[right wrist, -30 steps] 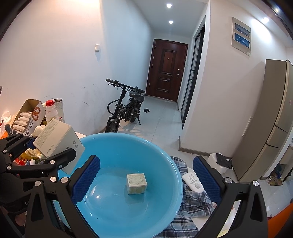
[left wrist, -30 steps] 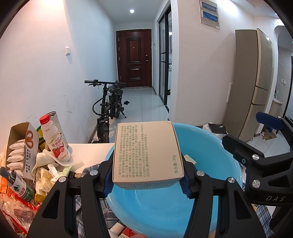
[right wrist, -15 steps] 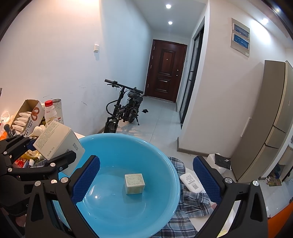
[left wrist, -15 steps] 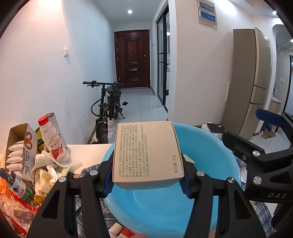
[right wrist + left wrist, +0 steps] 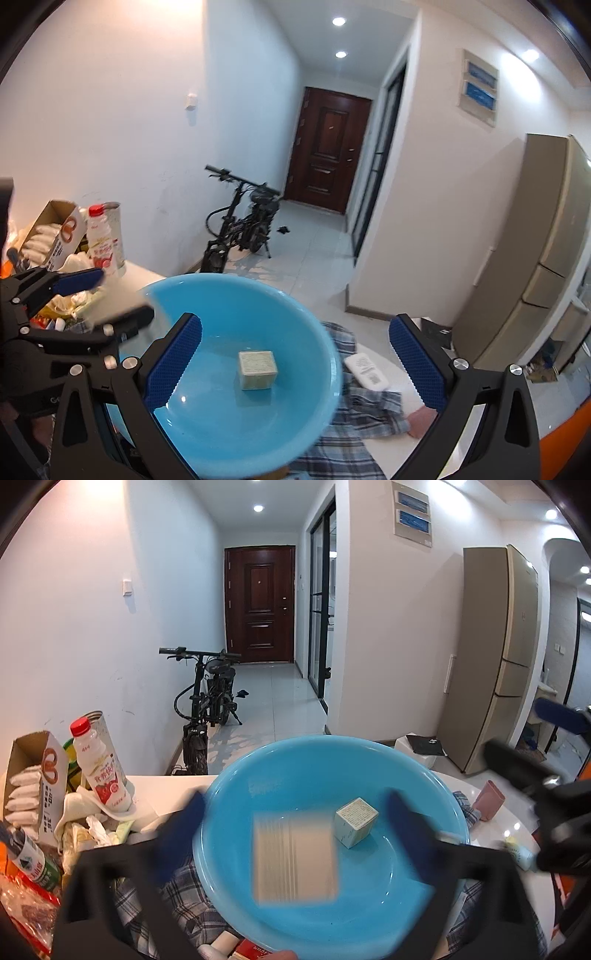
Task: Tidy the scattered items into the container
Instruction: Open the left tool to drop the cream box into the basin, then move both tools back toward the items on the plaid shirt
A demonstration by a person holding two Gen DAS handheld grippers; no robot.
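table (image 5: 170, 786): white top, crowded. Left end is packed, right side has bare patches past the cloth.
basin (image 5: 332, 760): blue, round, sits on the plaid cloth (image 5: 369, 410); this is the container. Rim is high toward the cameras, so anything going in has to clear it first.
step: drop-off of the tan box (image 5: 295, 856). It shows motion-blurred inside the basin outline, between the left fingers and touching neither (looks mid-fall or just landed, can't tell which).
left gripper (image 5: 295, 834): jaws wide apart, nothing in them, poised over the near part of the basin.
right gripper (image 5: 295, 362): jaws wide apart, empty, over the basin's near-right rim.
small cube box (image 5: 356, 821): already in the basin, right of centre, close beside the tan box.
next move: my read is lift a gripper over the rim, then go for a loose item. Right side is the easier pick.
white pack (image 5: 367, 371): flat on the cloth just outside the basin's right rim, open approach from above.
pink cup (image 5: 488, 800): on the table right of the basin, room all round.
left clutter: milk bottle (image 5: 99, 764), carton of sachets (image 5: 35, 775), wrappers all touching; tight, easy to knock the bottle over.
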